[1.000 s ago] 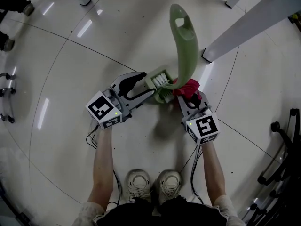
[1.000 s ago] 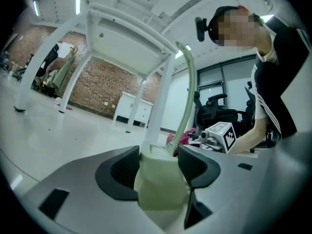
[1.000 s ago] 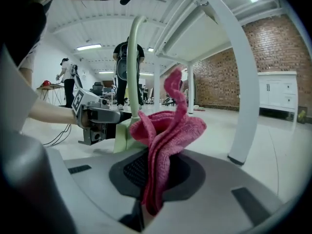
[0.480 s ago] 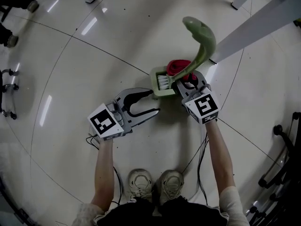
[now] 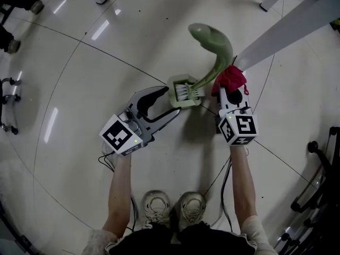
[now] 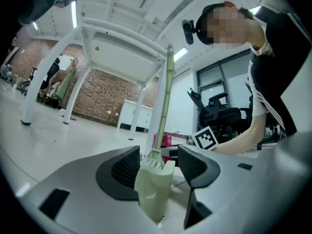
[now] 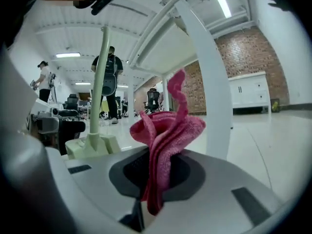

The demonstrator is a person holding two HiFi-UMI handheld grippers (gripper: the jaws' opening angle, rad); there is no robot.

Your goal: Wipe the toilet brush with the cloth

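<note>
Closed tight with the right claw (image 7: 156, 172) on a crumpled pink cloth (image 7: 165, 130), bunched up above the jaws. Spread wide with the left claw (image 6: 158, 165) round the squarish base of the toilet brush (image 6: 155, 189). Pale green all over, white bristles at the foot, long curved handle widening at the top. Standing on the glossy floor (image 5: 79, 78) between both claws, cloth just beside the handle.

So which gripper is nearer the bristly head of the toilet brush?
Left. The left gripper has the brush head between its open jaws. The right gripper, clamping the pink cloth, sits beside the handle, apart from the head.
</note>
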